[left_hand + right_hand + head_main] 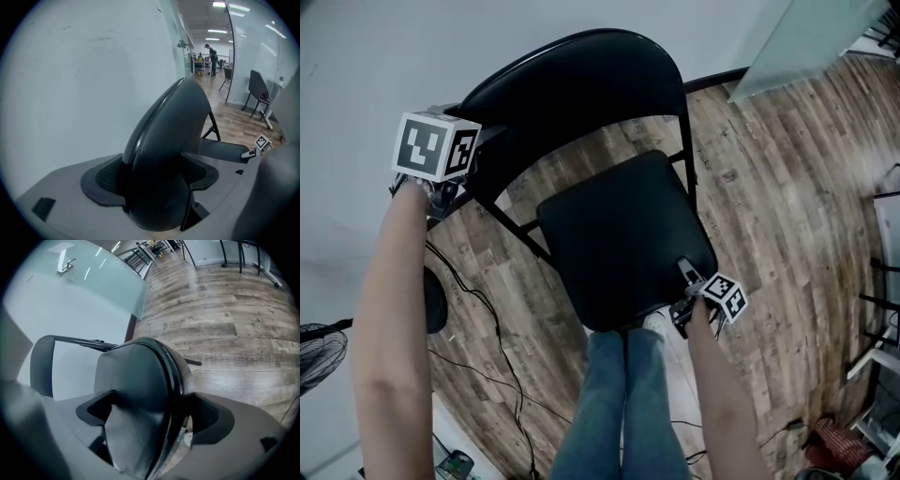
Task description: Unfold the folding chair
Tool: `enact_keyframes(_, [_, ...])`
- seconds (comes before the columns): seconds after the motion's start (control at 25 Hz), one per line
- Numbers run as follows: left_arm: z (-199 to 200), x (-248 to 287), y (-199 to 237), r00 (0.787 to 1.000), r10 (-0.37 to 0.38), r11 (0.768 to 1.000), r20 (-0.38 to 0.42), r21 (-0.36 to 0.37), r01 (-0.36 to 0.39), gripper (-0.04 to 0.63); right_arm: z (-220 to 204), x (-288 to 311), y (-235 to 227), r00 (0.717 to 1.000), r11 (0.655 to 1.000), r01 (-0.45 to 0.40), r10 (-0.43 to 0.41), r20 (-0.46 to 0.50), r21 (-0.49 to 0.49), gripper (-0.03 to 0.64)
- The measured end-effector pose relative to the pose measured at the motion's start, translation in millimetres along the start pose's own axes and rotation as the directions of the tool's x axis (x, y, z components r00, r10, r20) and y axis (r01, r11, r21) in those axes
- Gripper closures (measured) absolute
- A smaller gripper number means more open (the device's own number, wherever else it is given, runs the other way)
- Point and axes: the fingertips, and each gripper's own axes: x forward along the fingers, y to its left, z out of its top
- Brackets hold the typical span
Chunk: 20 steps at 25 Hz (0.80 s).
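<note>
Jaws clamped, my left gripper holds the backrest of the folding chair standing on the floor, my right gripper with jaws apart astride the seat at its front edge; a stiff, probably heavy frame.

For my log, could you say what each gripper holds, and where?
Left gripper: backrest, side edge. Right gripper: open around the seat's front corner, holding nothing.

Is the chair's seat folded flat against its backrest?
No, the seat juts away from the backrest, with wooden floor showing through the gap between them.
</note>
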Motion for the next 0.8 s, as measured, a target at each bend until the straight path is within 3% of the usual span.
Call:
enact_keyframes(0.4, [-4.9, -6.3, -21.6, 1.0, 0.006, 1.0, 0.009, 0.01, -0.006, 0.241, 3.5, 8.7, -19.2, 0.999, 0.999, 0.049, -0.049, -0.011, 0.009, 0.077])
enact_keyframes(0.52, [-6.6, -10.7, -31.0, 1.0, 0.014, 1.0, 0.004, 0.009, -0.014, 0.235, -0.3, 7.0, -23.0, 0.995, 0.996, 0.087, -0.089, -0.045, -0.029, 0.041])
enact_keyframes(0.8, [-8.5, -13.3, -36.1, 1.0, 0.022, 1.0, -0.004, -0.005, -0.022, 0.235, -9.1, -0.1, -19.9, 0.985, 0.974, 0.16, -0.168, -0.037, -0.158, 0.043])
